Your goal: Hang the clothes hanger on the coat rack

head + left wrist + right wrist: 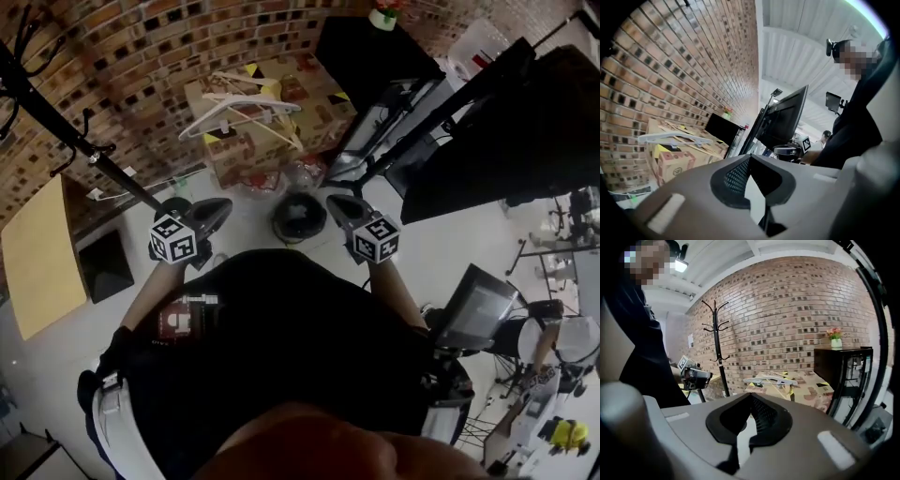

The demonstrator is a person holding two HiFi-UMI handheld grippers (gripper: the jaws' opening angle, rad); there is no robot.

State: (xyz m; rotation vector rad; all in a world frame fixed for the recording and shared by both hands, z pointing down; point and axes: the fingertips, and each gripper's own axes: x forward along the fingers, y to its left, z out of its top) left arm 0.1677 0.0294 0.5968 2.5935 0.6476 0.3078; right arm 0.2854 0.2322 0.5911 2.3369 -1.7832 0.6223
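Note:
Two or three white clothes hangers [239, 105] lie on top of a cardboard box [272, 141] against the brick wall ahead of me. They also show as a white hanger [672, 138] in the left gripper view and as a hanger [771, 379] in the right gripper view. The black coat rack [66, 131] rises at the upper left, and its bare hooks [716, 326] stand in front of the wall. My left gripper [223, 206] and right gripper [334, 202] are held close to my body, well short of the box. Both are shut with nothing between their fingers [740, 173] [761, 416].
A dark round object [298, 217] sits on the floor between the grippers. A black cabinet [839, 366] with a flower pot [382, 16] stands right of the box. A large black monitor on a stand [785, 117] is at the right. A yellow board [37, 253] lies at the left.

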